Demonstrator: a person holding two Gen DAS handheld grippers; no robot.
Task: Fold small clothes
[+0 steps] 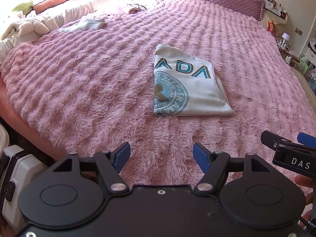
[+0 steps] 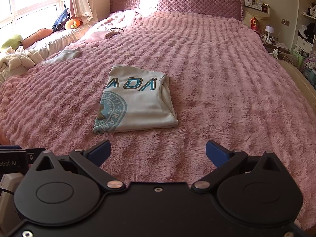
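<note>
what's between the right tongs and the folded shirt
Only bare pink blanket. In the right wrist view the open right tongs sit just short of the folded shirt, with nothing on the fuzzy stretch between.

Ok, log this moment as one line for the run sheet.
stage: shirt folded | white printed shirt: flat on pink blanket, untouched | left gripper: open, empty | right gripper: open, empty

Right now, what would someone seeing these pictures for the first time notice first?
A folded white T-shirt with teal lettering and a round teal emblem lies alone in the middle of a fluffy pink blanket covering the bed. In the foreground, the left gripper and right gripper hover open and empty, blue fingers spread short of the shirt.
</note>
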